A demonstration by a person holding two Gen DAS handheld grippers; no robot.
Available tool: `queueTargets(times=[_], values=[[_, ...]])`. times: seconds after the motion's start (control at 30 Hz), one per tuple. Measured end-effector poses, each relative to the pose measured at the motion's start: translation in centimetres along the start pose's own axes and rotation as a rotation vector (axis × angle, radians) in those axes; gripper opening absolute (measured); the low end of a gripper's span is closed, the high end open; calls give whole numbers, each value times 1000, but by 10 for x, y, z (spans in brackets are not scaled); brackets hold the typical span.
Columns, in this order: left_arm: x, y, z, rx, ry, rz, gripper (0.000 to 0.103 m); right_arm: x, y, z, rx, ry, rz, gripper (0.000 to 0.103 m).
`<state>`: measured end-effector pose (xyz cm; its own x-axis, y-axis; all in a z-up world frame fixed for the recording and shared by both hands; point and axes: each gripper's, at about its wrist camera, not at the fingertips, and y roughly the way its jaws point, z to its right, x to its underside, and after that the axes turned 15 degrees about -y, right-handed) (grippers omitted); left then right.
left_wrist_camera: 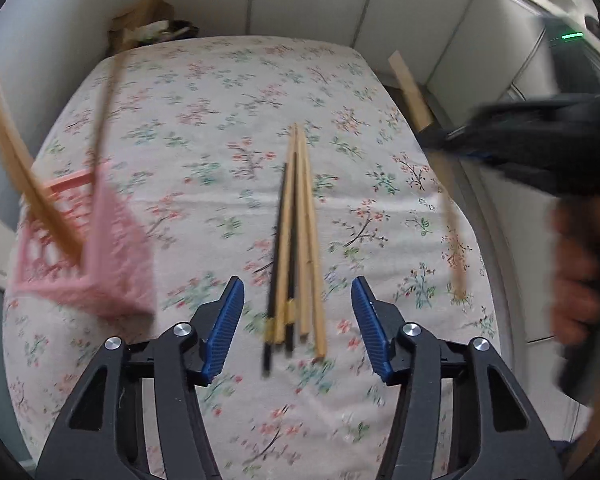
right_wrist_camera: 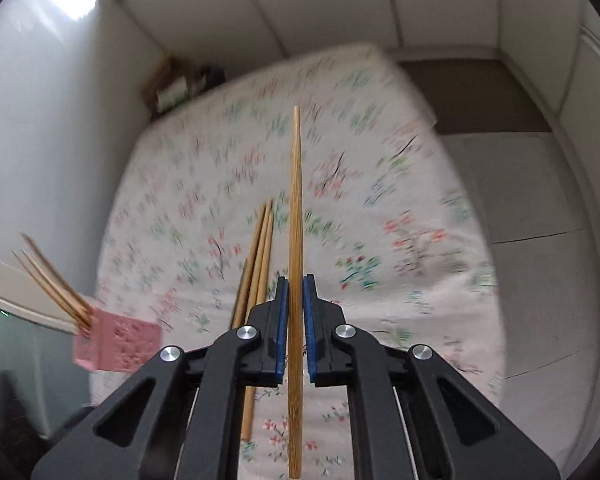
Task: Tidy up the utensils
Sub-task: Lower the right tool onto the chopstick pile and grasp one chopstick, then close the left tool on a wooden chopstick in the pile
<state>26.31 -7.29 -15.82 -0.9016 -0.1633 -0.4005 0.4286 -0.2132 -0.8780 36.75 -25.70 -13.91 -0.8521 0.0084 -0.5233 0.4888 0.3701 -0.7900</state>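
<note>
The right claw (right_wrist_camera: 295,316) is clenched on one bamboo chopstick (right_wrist_camera: 295,216), lifted above the floral surface (right_wrist_camera: 400,208). The left claw (left_wrist_camera: 298,320) hangs released over the chopstick bundle (left_wrist_camera: 296,240); a pink basket (left_wrist_camera: 96,248) of chopsticks sits left of that bundle.

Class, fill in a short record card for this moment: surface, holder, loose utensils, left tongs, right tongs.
surface: floral cloth
holder: pink basket at the cloth's left edge, several wooden chopsticks standing in it
loose utensils: chopstick bundle, wooden and black, lying on the cloth
left tongs: open, above the bundle's near ends
right tongs: shut on a single wooden chopstick
</note>
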Motion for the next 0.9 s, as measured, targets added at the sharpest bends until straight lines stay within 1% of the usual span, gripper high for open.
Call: queueTargets(times=[0.07,0.13,0.23,0.27,0.33,0.4,0.5,0.6,0.73,0.8,0.9], values=[[-8,14,12,18,25,-19,49,2,-23,4,-16,14,51,8],[-19,26,17,49,34,-34,49,2,-48,7,-37,11,101,8],[-35,44,19,89,8,-64,46,1,-66,7,-55,11,139,8],[-38,48,19,104,-3,-72,42,2,-68,7,-58,10,143,8],[-41,56,19,108,-16,-83,41,3,-72,10,-63,12,147,8],[-44,66,22,100,-8,-99,37,4,-72,12,-66,17,146,8],[-47,76,27,63,25,-90,36,6,-70,13,-77,22,144,8],[-49,81,31,59,39,-84,35,4,-69,12,-92,21,149,8],[-49,90,36,33,59,-96,30,2,-64,13,-103,32,150,8],[-50,96,35,-6,60,-96,30,2,-62,13,-104,36,147,8],[-54,103,33,-30,42,-100,30,1,-58,9,-103,31,140,8]])
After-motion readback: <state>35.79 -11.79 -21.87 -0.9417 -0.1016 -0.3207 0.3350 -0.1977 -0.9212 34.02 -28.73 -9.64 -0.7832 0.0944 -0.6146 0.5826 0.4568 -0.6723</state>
